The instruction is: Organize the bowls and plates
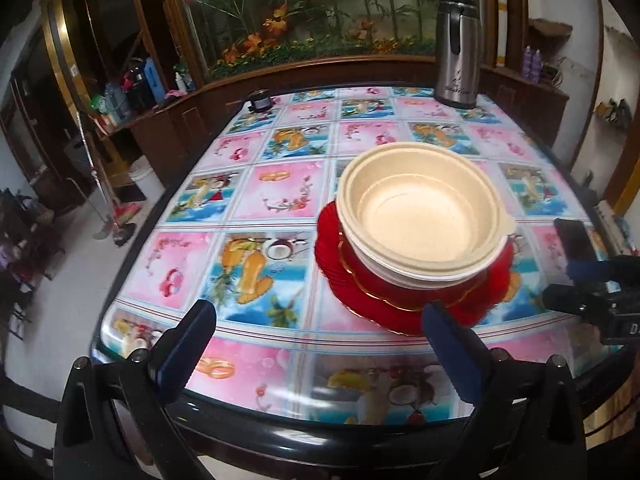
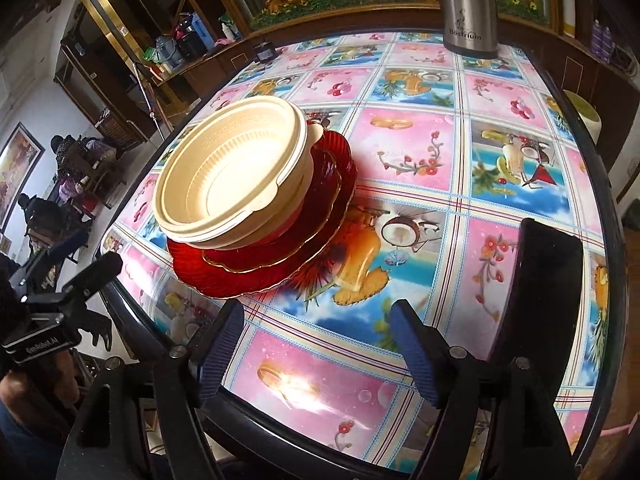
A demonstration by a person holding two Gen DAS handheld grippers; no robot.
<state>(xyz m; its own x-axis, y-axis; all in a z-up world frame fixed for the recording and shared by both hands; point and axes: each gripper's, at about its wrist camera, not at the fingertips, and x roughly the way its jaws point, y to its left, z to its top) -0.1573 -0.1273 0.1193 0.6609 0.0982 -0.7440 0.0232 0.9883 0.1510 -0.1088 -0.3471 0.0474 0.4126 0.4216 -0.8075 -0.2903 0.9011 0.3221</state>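
Observation:
Cream paper bowls (image 1: 420,216) sit nested on stacked red glass plates (image 1: 384,300) with gold rims, on the patterned table. The same bowls (image 2: 228,184) and red plates (image 2: 280,264) show in the right wrist view, left of centre. My left gripper (image 1: 316,320) is open and empty, near the table's front edge, its right finger just in front of the plates. My right gripper (image 2: 316,332) is open and empty, to the right of and in front of the stack. The right gripper also shows in the left wrist view (image 1: 592,292) at the far right.
A steel thermos (image 1: 456,52) stands at the table's far right, also in the right wrist view (image 2: 470,4). A small dark jar (image 1: 259,100) sits at the far left edge. A black phone (image 2: 544,288) lies near the right gripper. The table's rim (image 1: 320,432) is close below.

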